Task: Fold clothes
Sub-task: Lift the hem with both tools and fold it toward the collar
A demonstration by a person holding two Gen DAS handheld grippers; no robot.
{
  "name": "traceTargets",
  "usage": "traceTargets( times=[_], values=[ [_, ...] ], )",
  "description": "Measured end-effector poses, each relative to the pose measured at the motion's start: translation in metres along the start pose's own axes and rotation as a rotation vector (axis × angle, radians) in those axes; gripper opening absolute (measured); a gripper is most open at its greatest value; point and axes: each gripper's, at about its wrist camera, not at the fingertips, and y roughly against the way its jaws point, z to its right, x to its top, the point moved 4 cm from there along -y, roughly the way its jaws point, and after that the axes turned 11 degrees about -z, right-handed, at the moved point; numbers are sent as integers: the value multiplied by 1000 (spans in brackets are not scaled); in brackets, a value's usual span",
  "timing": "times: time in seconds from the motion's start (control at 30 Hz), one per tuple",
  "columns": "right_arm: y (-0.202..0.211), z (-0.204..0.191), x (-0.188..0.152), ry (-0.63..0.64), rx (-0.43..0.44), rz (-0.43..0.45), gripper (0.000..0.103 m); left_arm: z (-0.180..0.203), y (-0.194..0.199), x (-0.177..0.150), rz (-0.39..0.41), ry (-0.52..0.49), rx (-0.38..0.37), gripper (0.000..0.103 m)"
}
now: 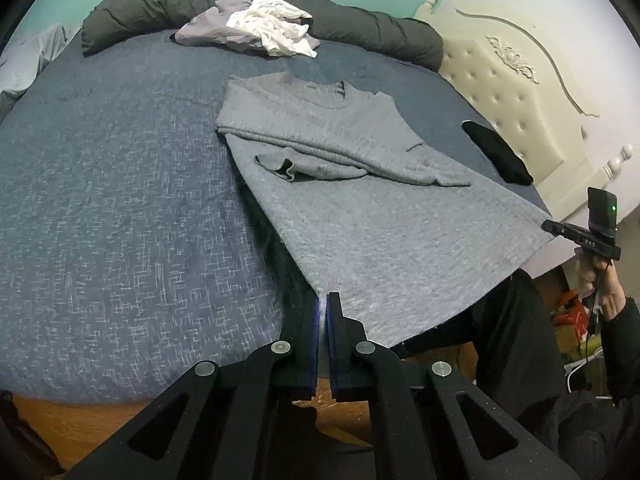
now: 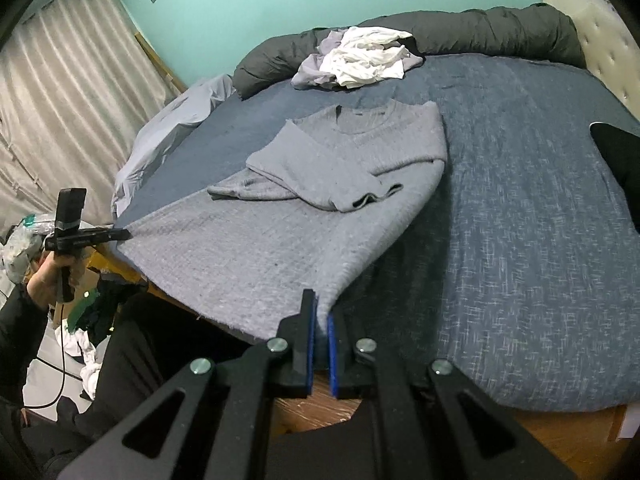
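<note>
A grey knit sweater (image 1: 328, 128) (image 2: 360, 148) lies front up on the blue bed (image 1: 120, 200) (image 2: 520, 240), collar at the far side. Both sleeves are folded across its chest. My left gripper (image 1: 324, 300) is shut on one corner of the hem, which is raised off the bed. My right gripper (image 2: 320, 308) is shut on the other hem corner. The hem is stretched taut between them over the bed's near edge. Each gripper also shows in the other view: the right gripper (image 1: 546, 226) and the left gripper (image 2: 128, 234), each held by a hand.
A pile of white and lavender clothes (image 1: 260, 26) (image 2: 360, 60) lies at the far side against a rolled dark duvet (image 1: 132, 8) (image 2: 480, 32). A black garment (image 1: 496, 152) rests near the cream headboard (image 1: 520, 80). Curtains (image 2: 60, 100) and floor clutter (image 2: 80, 332) are beside the bed.
</note>
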Motion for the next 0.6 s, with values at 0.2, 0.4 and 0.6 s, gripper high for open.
traceTargets(
  times=[0.2,0.4,0.6],
  values=[
    [12,-14,-9,33,19,8,5,7,9,-1,13,-13,1,3],
    [23,-25,-17,67,23,5,5,18,20,-6,17,-49,-3,3],
    [18,-19,-7,60,26,0,5,14,20,9,23,-39,-1,3]
  ],
)
